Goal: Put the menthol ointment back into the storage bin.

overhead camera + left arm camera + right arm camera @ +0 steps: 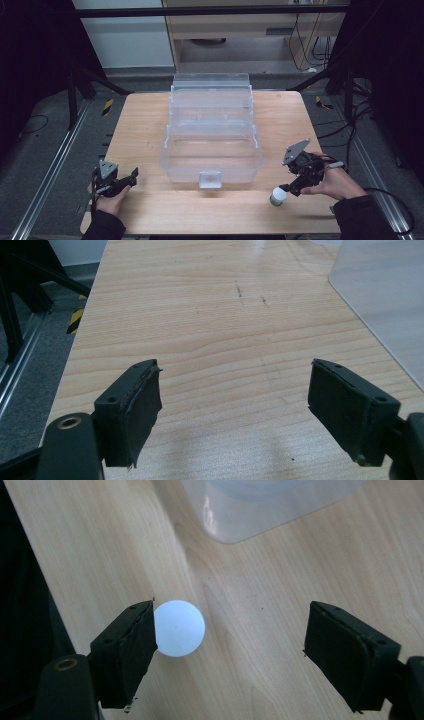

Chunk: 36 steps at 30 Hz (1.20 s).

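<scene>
1. The right gripper [289, 189] sits at the near right of the desk [150, 130], held in the person's right hand [335, 182], whose forearm comes in from the bottom right corner. The gripper tilts down and inward, towards the desk's near edge.
2. Its jaws stand wide apart. In the right gripper view, the small white-capped bottle [179, 628] stands on the desk between them, right against the inner face of the left-hand jaw and well clear of the right-hand one, so there is no grip from both sides.
3. Beyond those jaws lies a corner of the clear plastic box [211, 145], apart from the bottle.
4. The left gripper [131, 178] rests low at the near left, held level in the left hand [107, 197] and pointing towards the box.
5. Its jaws are also wide open over bare wood; the box wall shows far off to their right.
</scene>
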### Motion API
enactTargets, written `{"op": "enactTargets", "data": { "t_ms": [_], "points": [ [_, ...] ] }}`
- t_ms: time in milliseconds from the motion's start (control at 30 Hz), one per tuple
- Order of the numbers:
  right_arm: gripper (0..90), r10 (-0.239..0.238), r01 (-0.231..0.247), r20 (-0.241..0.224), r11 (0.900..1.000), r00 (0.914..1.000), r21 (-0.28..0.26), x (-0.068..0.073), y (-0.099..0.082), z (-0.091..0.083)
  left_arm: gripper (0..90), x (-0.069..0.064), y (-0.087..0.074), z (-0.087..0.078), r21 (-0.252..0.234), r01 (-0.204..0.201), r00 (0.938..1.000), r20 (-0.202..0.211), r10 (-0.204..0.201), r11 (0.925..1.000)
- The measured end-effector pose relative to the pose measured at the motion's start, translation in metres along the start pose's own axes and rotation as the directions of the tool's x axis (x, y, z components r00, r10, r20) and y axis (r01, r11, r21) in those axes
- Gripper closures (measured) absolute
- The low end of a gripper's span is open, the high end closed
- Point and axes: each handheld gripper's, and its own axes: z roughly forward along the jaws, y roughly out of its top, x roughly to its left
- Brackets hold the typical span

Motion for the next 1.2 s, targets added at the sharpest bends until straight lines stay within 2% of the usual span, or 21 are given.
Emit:
{"op": "enactTargets", "data": {
  "t_ms": [33, 300, 333, 433, 533, 567, 600, 633, 700, 833, 967, 1200],
  "points": [
    [20.6, -0.016, 0.017, -0.015, 0.9996, 0.9998, 0.024, 0.002, 0.001, 0.002, 20.3, 0.000, 0.000, 0.000, 0.000, 0.000, 1.0000, 0.001, 0.000, 1.0000],
    [22.2, -0.062, 0.066, -0.049, 0.9946, 0.9969, 0.080, 0.008, 0.004, 0.009, 20.5, -0.001, 0.000, 0.000, 0.000, -0.003, 1.0000, 0.002, 0.003, 1.0000],
    [22.2, -0.087, 0.091, -0.051, 0.9925, 0.9949, 0.082, 0.007, 0.005, 0.010, 20.5, 0.000, 0.000, 0.000, 0.000, -0.003, 1.0000, 0.003, 0.003, 1.0000],
    [22.9, -0.091, 0.099, -0.073, 0.9895, 0.9932, 0.106, 0.009, 0.005, 0.013, 20.5, 0.000, 0.000, 0.000, 0.001, -0.002, 1.0000, 0.002, 0.002, 1.0000],
    [23.2, -0.104, 0.112, -0.079, 0.9878, 0.9915, 0.108, 0.009, 0.005, 0.015, 20.6, 0.000, 0.000, 0.000, 0.001, -0.001, 1.0000, 0.002, 0.001, 1.0000],
    [23.4, -0.118, 0.128, -0.088, 0.9851, 0.9891, 0.115, 0.010, 0.006, 0.016, 20.5, 0.000, 0.000, 0.000, 0.000, -0.001, 1.0000, 0.001, 0.001, 1.0000],
    [23.5, -0.102, 0.113, -0.091, 0.9859, 0.9905, 0.123, 0.012, 0.006, 0.017, 20.5, 0.000, 0.000, 0.000, 0.000, -0.001, 1.0000, 0.001, 0.001, 1.0000],
    [23.6, -0.120, 0.131, -0.094, 0.9837, 0.9883, 0.123, 0.012, 0.006, 0.018, 20.5, 0.000, 0.000, 0.000, 0.000, -0.003, 1.0000, 0.002, 0.003, 1.0000],
    [23.8, -0.122, 0.136, -0.105, 0.9817, 0.9869, 0.133, 0.013, 0.006, 0.020, 20.6, -0.001, 0.000, 0.000, 0.000, -0.004, 1.0000, 0.002, 0.004, 1.0000],
    [25.2, -0.127, 0.141, -0.104, 0.9799, 0.9865, 0.142, 0.014, 0.006, 0.024, 20.7, 0.000, 0.000, 0.000, 0.001, -0.004, 1.0000, 0.002, 0.004, 1.0000],
    [26.4, -0.143, 0.162, -0.116, 0.9714, 0.9829, 0.174, 0.017, 0.004, 0.033, 20.7, -0.001, 0.000, 0.000, 0.002, -0.006, 1.0000, 0.002, 0.006, 1.0000],
    [28.5, -0.168, 0.189, -0.122, 0.9643, 0.9782, 0.185, 0.019, 0.005, 0.040, 20.7, -0.001, 0.000, 0.000, 0.002, -0.006, 1.0000, 0.002, 0.006, 1.0000]
  ]
}}
